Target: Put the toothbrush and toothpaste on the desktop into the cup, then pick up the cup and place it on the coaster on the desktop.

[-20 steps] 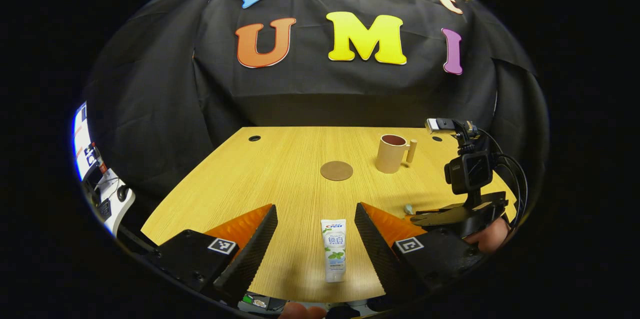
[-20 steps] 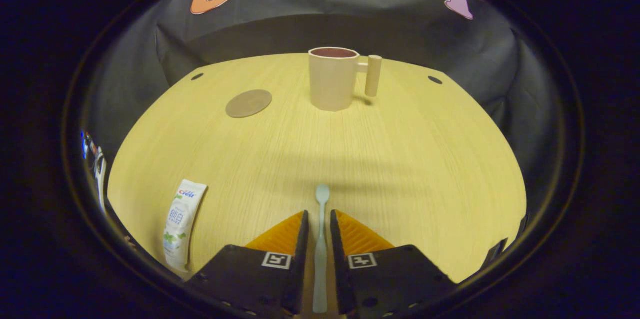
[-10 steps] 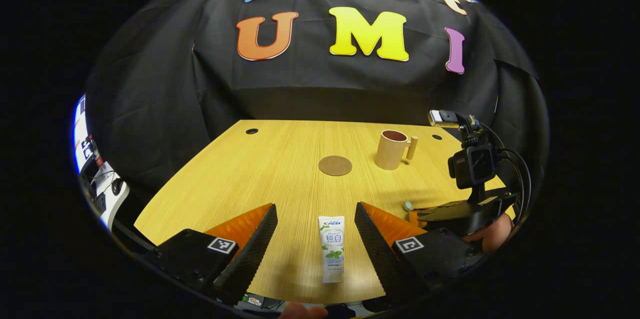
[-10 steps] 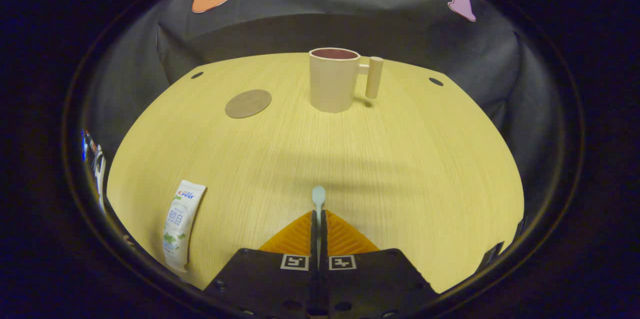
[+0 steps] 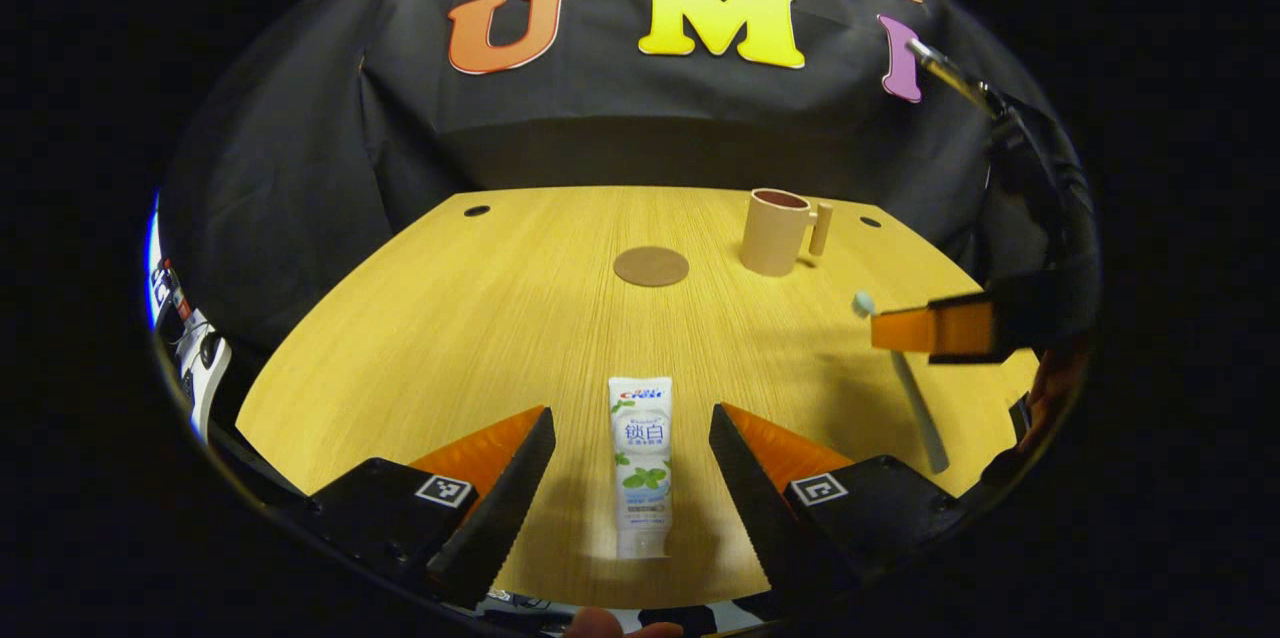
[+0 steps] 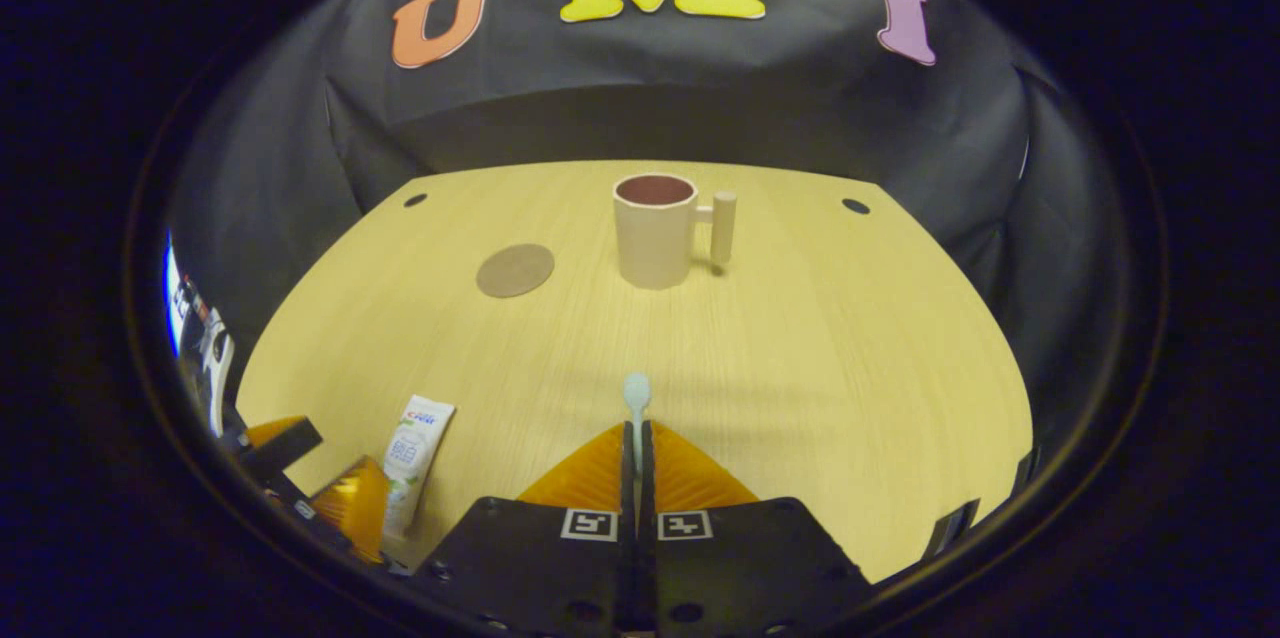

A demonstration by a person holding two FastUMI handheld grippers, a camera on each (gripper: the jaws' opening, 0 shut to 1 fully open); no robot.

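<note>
Two fingers of the right gripper (image 6: 637, 438) are pressed together on the toothbrush (image 6: 636, 396), whose head juts just ahead of the fingertips; in the left gripper view that tool hangs clear of the desktop (image 5: 500, 318), with the handle slanting down behind its fingers; the cup (image 6: 656, 230) stands upright straight ahead of them, well apart, handle to its right, mouth open; the coaster (image 6: 515, 270) lies bare, ahead and to the left. The left gripper (image 5: 632, 463) is spread wide and holds nothing; the toothpaste (image 5: 640, 463) lies flat between its fingers, touching neither, cap end nearest the camera. The step in hand looks like carrying the toothbrush to the cup; next it likely calls for travel forward over the rim, tipping the brush upright, then letting go; the left must close on the tube.
</note>
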